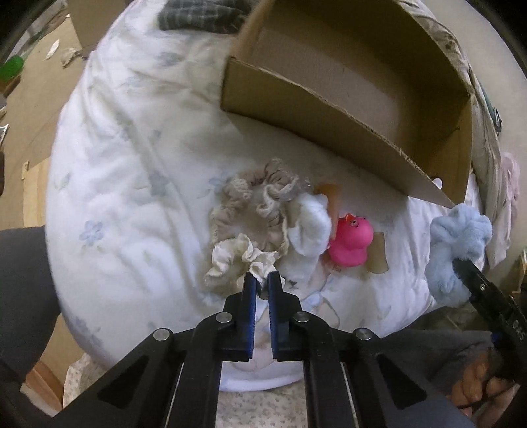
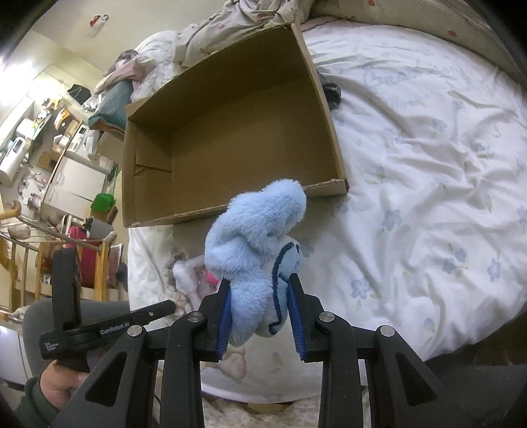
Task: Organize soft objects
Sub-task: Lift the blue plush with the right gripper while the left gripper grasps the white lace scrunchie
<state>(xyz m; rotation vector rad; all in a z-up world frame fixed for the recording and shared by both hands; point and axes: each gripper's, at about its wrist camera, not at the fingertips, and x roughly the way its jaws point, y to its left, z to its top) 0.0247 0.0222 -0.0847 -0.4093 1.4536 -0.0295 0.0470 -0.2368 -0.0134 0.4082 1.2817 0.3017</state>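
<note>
Soft objects lie in a small pile on a white floral quilt (image 1: 131,184), just in front of an open cardboard box (image 1: 329,131). The pile comprises a beige scrunchie (image 1: 243,210), a cream scrunchie (image 1: 230,260), a white plush piece (image 1: 309,230) and a pink rubber duck (image 1: 350,240); the duck touches the white plush on its right side. The left gripper (image 1: 262,280) has its jaws nearly together, pinching a fold of the cream scrunchie at the fingertips. The right gripper (image 2: 260,289) clamps a light-blue plush toy (image 2: 260,237), held clear of the quilt beside the pile, near the box's front wall. Inside the box, the right wrist view shows only bare cardboard floor and walls; the left wrist view shows part of the interior, likewise bare. The box rests on the quilt, with crumpled patterned bedding (image 2: 230,26) behind its far wall.
</note>
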